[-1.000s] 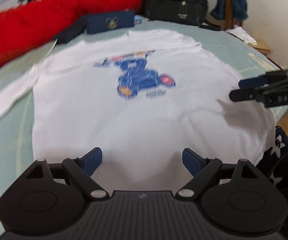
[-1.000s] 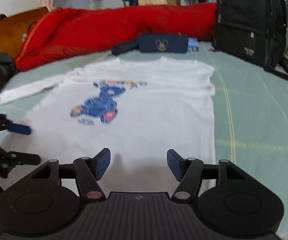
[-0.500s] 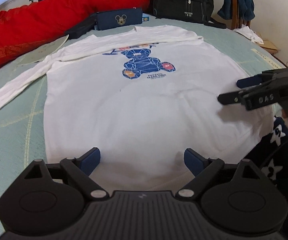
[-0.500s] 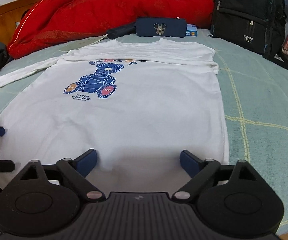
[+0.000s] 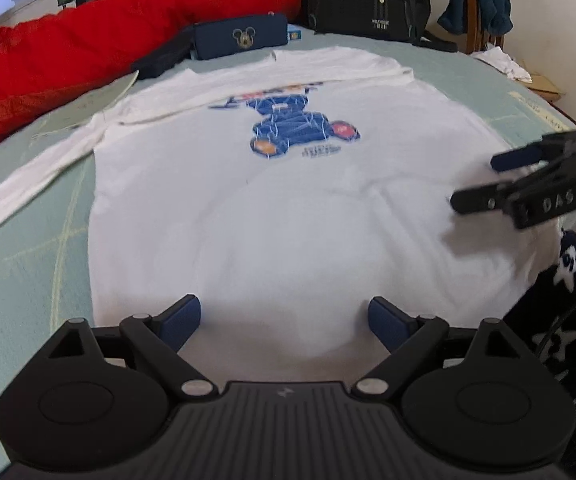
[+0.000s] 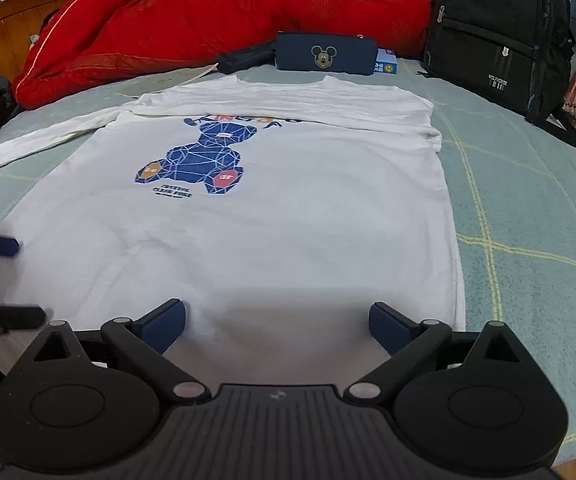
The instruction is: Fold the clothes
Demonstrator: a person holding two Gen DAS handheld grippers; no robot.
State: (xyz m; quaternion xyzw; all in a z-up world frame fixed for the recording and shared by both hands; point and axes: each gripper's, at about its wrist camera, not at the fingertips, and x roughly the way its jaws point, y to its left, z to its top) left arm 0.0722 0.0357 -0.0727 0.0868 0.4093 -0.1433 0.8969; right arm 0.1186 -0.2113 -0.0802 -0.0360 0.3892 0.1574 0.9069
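A white long-sleeve shirt (image 5: 288,208) (image 6: 272,232) with a blue bear print lies flat, face up, on the pale green bed (image 6: 528,208). One sleeve is folded across the chest near the collar. The other sleeve (image 6: 36,140) trails out to the left. My left gripper (image 5: 284,316) is open over the hem's left part, with nothing between its fingers. It also shows at the left edge of the right wrist view, left gripper (image 6: 12,280). My right gripper (image 6: 276,316) is open over the hem's right part and holds nothing. From the left wrist view the right gripper (image 5: 480,182) hovers just above the cloth.
A red quilt (image 6: 208,32) lies along the far side. A navy Mickey pouch (image 6: 324,54), a black case (image 6: 244,58) and a black backpack (image 6: 496,36) sit behind the collar. A chair with a teal garment (image 5: 476,4) stands beyond the bed. Star-patterned clothing (image 5: 560,320) is by the near edge.
The right gripper's jaws have spread wider and it has come lower over the hem. The left gripper stays open, and its view has swung slightly. The shirt has not moved.
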